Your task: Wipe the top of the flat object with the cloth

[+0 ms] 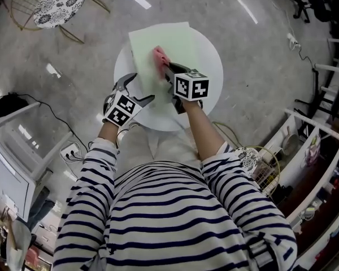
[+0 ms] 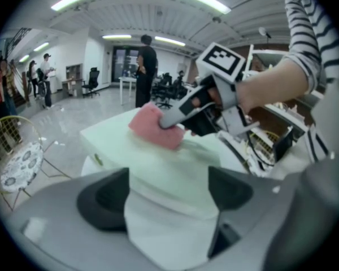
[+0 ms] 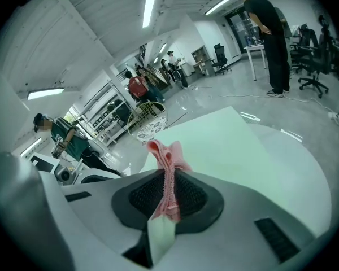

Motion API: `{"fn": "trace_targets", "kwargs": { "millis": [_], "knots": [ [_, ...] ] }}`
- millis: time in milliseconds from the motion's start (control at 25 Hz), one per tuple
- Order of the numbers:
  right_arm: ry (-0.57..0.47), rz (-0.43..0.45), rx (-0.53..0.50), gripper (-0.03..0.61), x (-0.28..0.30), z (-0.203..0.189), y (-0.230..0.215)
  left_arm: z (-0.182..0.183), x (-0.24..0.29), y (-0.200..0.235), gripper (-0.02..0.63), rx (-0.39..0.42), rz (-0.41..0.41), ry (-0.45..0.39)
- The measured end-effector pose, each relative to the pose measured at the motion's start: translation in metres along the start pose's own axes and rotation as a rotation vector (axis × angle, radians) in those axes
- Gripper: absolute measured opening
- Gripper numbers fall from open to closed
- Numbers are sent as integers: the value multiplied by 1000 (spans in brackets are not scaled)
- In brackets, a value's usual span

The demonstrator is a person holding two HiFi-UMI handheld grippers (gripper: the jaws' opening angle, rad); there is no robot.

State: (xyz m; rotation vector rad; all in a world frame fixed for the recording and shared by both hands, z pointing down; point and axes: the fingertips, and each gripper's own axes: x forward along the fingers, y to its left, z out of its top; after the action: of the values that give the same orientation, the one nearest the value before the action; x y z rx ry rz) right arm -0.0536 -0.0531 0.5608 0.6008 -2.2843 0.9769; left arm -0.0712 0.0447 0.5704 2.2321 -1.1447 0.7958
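A pale green flat board (image 1: 161, 41) lies on a round white table (image 1: 212, 61). My right gripper (image 1: 165, 66) is shut on a pink cloth (image 1: 160, 56), which rests on the middle of the board. In the right gripper view the cloth (image 3: 166, 157) is pinched between the pads, with the board (image 3: 220, 143) beyond it. My left gripper (image 1: 140, 89) stands open at the board's near left edge. In the left gripper view the board's near edge (image 2: 164, 171) sits between the spread jaws, and the cloth (image 2: 155, 127) lies further out under the right gripper.
A chair with a patterned seat (image 1: 59, 4) stands far left on the floor. A second patterned seat and wire frame (image 1: 254, 162) are near right, beside shelving (image 1: 316, 151). A power strip (image 1: 70, 151) lies on the floor at left. People (image 2: 146, 66) stand in the background.
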Motion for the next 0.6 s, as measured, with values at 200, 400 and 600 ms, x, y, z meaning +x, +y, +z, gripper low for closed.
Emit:
{"fn": "trace_targets", "kwargs": {
  "millis": [200,400,600],
  "knots": [
    [-10,-59,-1,46,-19,-1,-30,1,0,-2,422,-1,2,10],
    [-14,-108,0,46,-36,-5,-57,4,1,-4,416,-13,-2,11],
    [-23,-159,3,46,-53,-5,-81,9,2,-5,397,-12,-9,21]
  ]
}}
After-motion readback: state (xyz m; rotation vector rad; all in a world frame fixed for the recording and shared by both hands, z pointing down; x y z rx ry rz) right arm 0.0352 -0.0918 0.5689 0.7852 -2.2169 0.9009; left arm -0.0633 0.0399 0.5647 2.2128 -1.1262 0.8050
